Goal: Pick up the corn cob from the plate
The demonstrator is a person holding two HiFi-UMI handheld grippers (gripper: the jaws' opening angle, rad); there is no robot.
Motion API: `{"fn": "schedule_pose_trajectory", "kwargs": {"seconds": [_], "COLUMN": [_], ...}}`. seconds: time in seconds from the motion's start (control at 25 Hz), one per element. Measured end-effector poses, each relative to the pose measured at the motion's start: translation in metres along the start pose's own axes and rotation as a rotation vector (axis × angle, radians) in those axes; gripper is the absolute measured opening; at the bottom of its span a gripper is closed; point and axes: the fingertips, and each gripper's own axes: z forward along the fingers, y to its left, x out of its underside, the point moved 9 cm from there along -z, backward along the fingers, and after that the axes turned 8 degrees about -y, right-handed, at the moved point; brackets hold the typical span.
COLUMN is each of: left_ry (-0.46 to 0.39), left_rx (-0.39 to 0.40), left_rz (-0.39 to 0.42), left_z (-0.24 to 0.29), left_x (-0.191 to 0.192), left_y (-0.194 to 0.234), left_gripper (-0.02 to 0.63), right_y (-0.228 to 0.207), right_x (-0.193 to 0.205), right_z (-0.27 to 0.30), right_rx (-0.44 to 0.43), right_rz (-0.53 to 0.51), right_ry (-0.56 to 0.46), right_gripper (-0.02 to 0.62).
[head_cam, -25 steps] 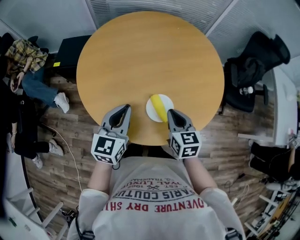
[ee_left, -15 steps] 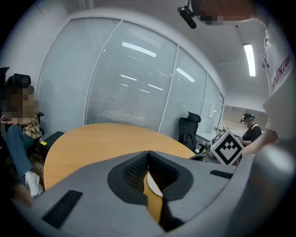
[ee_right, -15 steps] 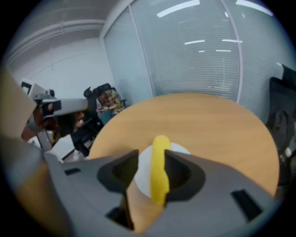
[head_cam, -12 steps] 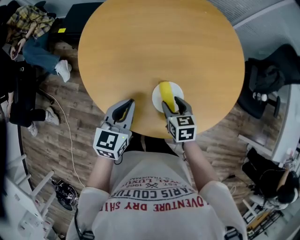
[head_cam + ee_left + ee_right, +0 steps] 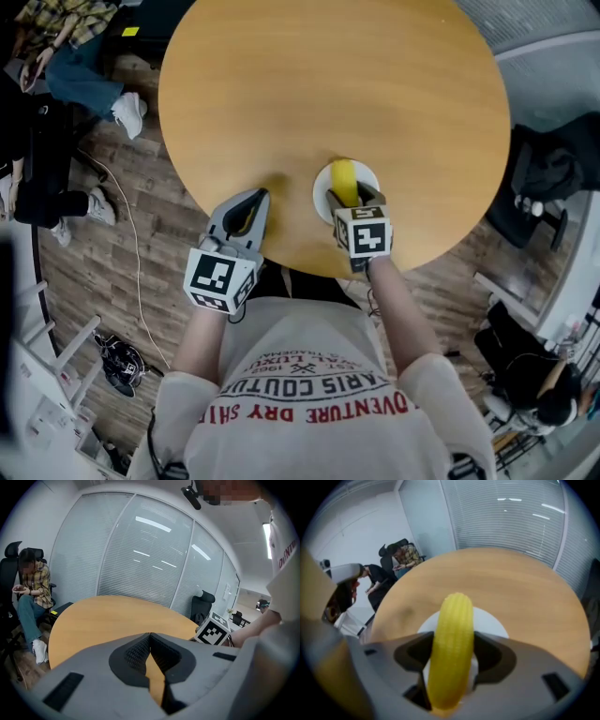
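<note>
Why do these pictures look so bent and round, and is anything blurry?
Wide-angle lenses. Head view: sharp, evenly lit, the wood floor curving round the table. Left gripper view: dark rounded corners, bright streaks of glare on the glass wall. Right gripper view: the corn cob sits so near that it looks soft and oversized.

White short-sleeved T-shirt (image 5: 309, 361), head view: dark red chest print, seen upside down from above.
- Big line: "ARIS COUTUR", both ends lost in folds.
- Line below it on the shirt: "DVENTURE SH", cut off likewise.
- Small line: "EST 1962", then "LUXE TRADEMA", partly legible.

Same shirt in the left gripper view: a few red letters at the right edge, too partial to read.

White cube at left (image 5: 220, 279) and white cube at right (image 5: 370, 239): black-and-white square coded markers, no letters or digits.

No other legible text.
</note>
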Motion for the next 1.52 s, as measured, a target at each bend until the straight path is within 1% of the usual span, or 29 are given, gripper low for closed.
{"fn": "schedule_pose_trajectory", "kwargs": {"seconds": [0.28,0.56,0.72,0.96,1.08,1.2,1.4,1.52], "left_ry": [0.015,0.018,0.006,-0.025,-0.052,-0.090,-0.169,-0.186], "left_rx": [-0.004,0.024,0.032,0.062,0.073,0.077,0.115,0.136], "left_rz": [-0.010,0.006,0.025,0.065,0.093,0.122,0.177,0.199], "left_z": [0.000,-0.004,-0.006,-0.007,-0.006,-0.006,-0.001,-0.007], "left_x": [0.004,-0.006,-0.014,-0.032,-0.045,-0.064,-0.095,-0.104], "left_y": [0.003,0.000,0.000,-0.009,-0.013,-0.014,-0.019,-0.031], "left_gripper": [0.034,0.033,0.033,0.034,0.034,0.034,0.033,0.034], "right_y": [0.005,0.005,0.009,0.016,0.019,0.022,0.021,0.024], "right_x": [0.001,0.003,0.002,-0.022,-0.039,-0.055,-0.081,-0.081], "right_z": [0.002,0.001,-0.010,-0.043,-0.068,-0.097,-0.140,-0.166], "right_rx": [0.029,0.025,0.006,-0.007,0.006,0.026,0.054,0.050], "right_rz": [-0.075,-0.090,-0.061,-0.046,-0.046,-0.068,-0.063,-0.053], "right_ry": [0.011,0.004,-0.017,-0.139,-0.240,-0.351,-0.521,-0.582], "right_gripper": [0.267,0.265,0.265,0.265,0.265,0.265,0.265,0.265]}}
